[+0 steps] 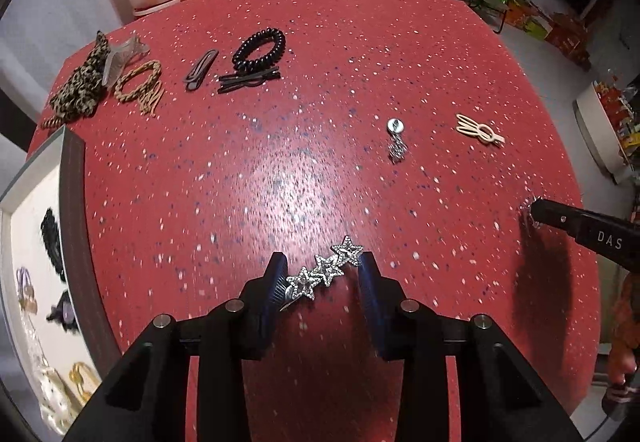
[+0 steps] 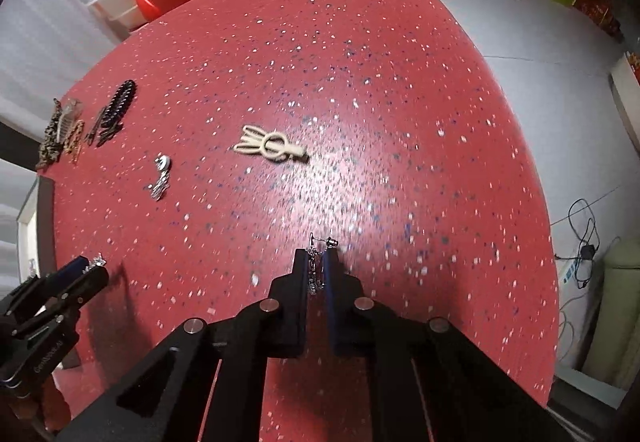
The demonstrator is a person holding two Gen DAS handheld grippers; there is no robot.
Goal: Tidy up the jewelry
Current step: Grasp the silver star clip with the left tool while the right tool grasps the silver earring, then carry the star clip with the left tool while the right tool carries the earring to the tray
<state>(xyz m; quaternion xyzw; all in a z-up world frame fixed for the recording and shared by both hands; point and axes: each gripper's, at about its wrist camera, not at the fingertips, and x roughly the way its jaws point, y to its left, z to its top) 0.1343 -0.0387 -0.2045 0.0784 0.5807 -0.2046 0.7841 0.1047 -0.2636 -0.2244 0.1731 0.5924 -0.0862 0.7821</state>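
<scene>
Both grippers loaded over the red table (image 1: 360,42).
Left gripper (image 1: 322,272) clamps a star clip (image 1: 325,269) at its ends, just above the table, tray (image 1: 72,202) to its left. Right gripper (image 2: 316,266) pinches a silver earring (image 2: 316,262). Second earring (image 1: 396,140) and cream clip (image 1: 480,130) lie loose mid-table, near each other but apart.

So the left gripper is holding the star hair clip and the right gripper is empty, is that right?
Not quite. The left gripper does hold the star hair clip, but the right gripper is not empty: the right wrist view shows it shut on a silver dangly earring.
</scene>
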